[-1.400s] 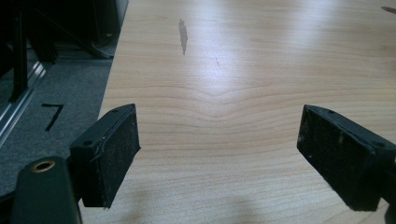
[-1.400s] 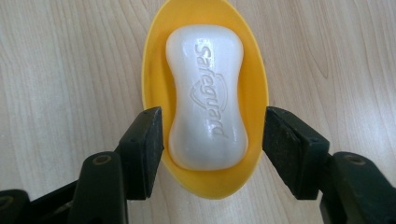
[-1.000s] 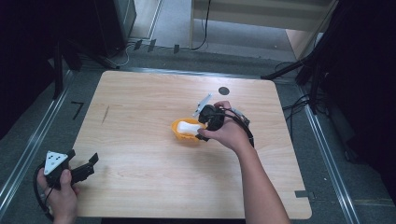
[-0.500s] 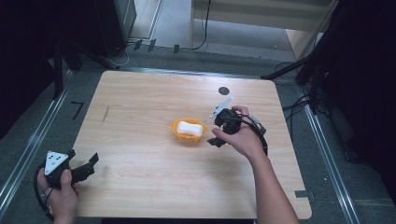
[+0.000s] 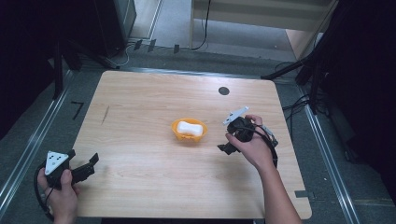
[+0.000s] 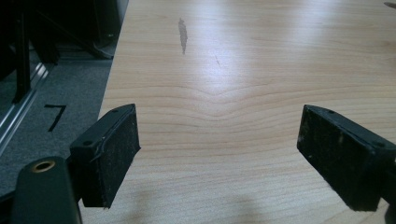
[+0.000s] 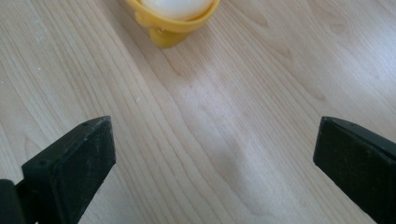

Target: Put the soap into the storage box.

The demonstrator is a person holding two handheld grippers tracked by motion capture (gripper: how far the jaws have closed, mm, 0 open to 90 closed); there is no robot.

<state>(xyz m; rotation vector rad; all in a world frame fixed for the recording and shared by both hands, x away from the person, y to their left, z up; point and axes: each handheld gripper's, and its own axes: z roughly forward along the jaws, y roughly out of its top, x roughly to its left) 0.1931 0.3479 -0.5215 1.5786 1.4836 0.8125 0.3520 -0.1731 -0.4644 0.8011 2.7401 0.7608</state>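
The jaws of both grippers stand wide apart with nothing between them. The right gripper point(image 5: 229, 140) is held in the person's right hand point(image 5: 254, 147) over the right half of the table point(image 5: 140, 102), its jaws pointing toward the middle; in the right gripper view the two black pads frame bare wood, and the yellow bowl point(image 7: 173, 21) sits ahead of them, well clear of both. From the high view that yellow bowl point(image 5: 188, 129) rests near the centre of the table, and a white object point(image 5: 190, 127) lies inside it. The left gripper point(image 5: 86, 165) is held in the left hand point(image 5: 60, 196) at the near left corner of the table, its grey three-cornered plate point(image 5: 55, 161) facing up; in the left gripper view its jaws open over plain wood near the left edge. A small dark round mark point(image 5: 223, 90) shows on the tabletop toward the far edge, well apart from the bowl.
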